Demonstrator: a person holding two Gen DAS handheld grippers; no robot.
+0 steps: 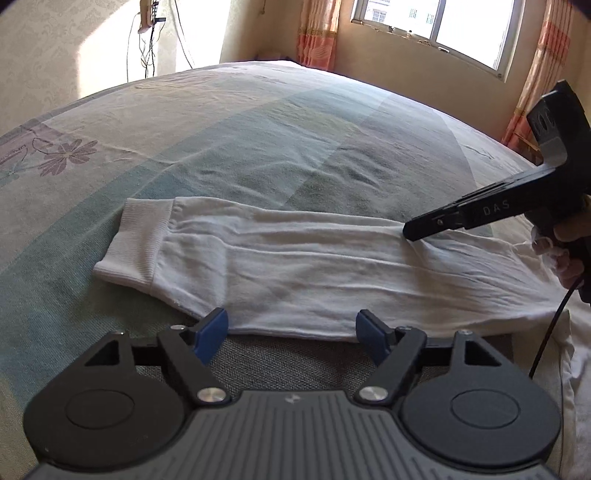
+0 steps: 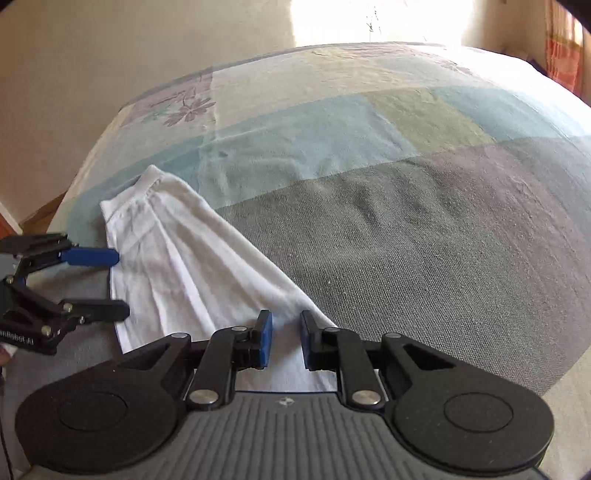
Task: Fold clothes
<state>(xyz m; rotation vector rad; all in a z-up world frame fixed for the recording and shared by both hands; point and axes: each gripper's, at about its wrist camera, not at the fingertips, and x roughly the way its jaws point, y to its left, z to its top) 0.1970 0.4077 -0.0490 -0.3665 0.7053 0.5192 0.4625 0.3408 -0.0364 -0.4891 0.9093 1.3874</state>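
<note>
White sleeve [image 1: 295, 258] flat on bedspread [image 1: 258, 140]

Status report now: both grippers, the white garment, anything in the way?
Left gripper open at near edge of white garment. Right gripper open, fabric between its fingers. Garment flat on bed. Nothing in the way.

Bright daylight from the window [image 1: 439, 26] at upper right, blown-out glare at top centre of the right wrist view, soft shadows, strong fisheye bending, dark vignetted corners

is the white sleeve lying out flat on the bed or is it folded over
Spread out. The white sleeve lies full length on the bed, cuff extended, only lightly wrinkled, no layer doubled back.
</note>
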